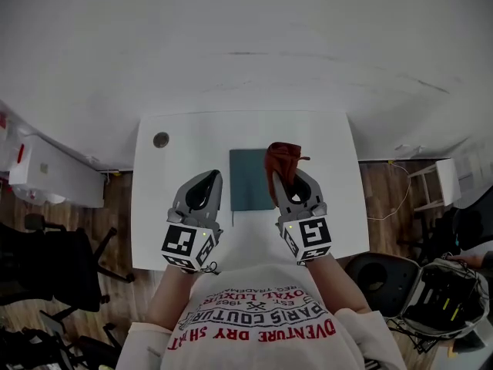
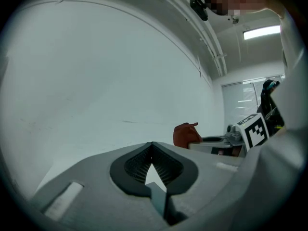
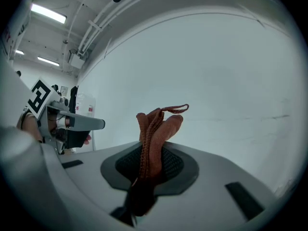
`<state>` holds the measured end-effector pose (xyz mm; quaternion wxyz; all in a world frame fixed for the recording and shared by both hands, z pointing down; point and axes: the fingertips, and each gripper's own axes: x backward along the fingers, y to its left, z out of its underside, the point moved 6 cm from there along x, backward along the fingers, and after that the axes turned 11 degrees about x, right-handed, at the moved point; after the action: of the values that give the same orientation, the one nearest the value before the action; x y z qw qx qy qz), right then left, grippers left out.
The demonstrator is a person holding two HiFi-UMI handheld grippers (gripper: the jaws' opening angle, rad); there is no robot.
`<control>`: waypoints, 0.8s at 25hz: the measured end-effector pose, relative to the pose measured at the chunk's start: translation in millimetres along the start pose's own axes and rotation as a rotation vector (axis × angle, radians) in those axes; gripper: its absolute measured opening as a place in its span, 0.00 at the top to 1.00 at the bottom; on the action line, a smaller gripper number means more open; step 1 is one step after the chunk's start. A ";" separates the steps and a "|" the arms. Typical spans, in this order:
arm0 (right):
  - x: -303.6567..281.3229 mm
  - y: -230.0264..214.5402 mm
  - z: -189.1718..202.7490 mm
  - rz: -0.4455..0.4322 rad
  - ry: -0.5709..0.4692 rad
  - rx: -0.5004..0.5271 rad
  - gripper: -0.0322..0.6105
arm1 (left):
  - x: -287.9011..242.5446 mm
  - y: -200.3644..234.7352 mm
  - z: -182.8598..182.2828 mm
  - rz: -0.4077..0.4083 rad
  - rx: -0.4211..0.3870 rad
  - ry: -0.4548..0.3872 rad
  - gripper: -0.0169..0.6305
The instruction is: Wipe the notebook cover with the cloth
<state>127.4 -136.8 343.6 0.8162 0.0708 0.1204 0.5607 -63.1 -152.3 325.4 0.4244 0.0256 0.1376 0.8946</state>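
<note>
Above the white worktop [image 1: 166, 206], right gripper [image 1: 279, 179] is clamped on a bunched rust-brown cloth [image 1: 282, 158] over the dark notebook [image 1: 249, 179] edge. Left gripper [image 1: 212, 176] has its jaws together, nothing in them.

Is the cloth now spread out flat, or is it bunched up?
Bunched up: the cloth stands in narrow folds, pinched between the fingers of the right gripper, with a loop sticking out on top.

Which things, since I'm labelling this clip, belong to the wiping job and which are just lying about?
For the job: notebook; cloth, held in the right gripper; table.
Lying about: office chair; white cabinet.
</note>
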 end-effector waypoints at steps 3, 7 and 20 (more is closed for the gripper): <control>-0.4 -1.1 -0.3 0.001 0.002 0.004 0.83 | -2.6 -0.2 -1.1 -0.004 -0.009 -0.003 0.96; 1.6 2.5 1.2 -0.005 0.014 0.007 0.84 | 0.2 1.4 -1.2 -0.016 -0.023 -0.006 0.96; -3.0 -4.1 5.7 -0.009 0.034 -0.011 0.84 | -9.5 3.3 -1.0 -0.067 -0.067 0.024 0.96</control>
<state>131.7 -141.0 348.4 0.8169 0.0561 0.1316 0.5588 -59.7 -161.7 325.9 0.4531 -0.0039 0.1135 0.8842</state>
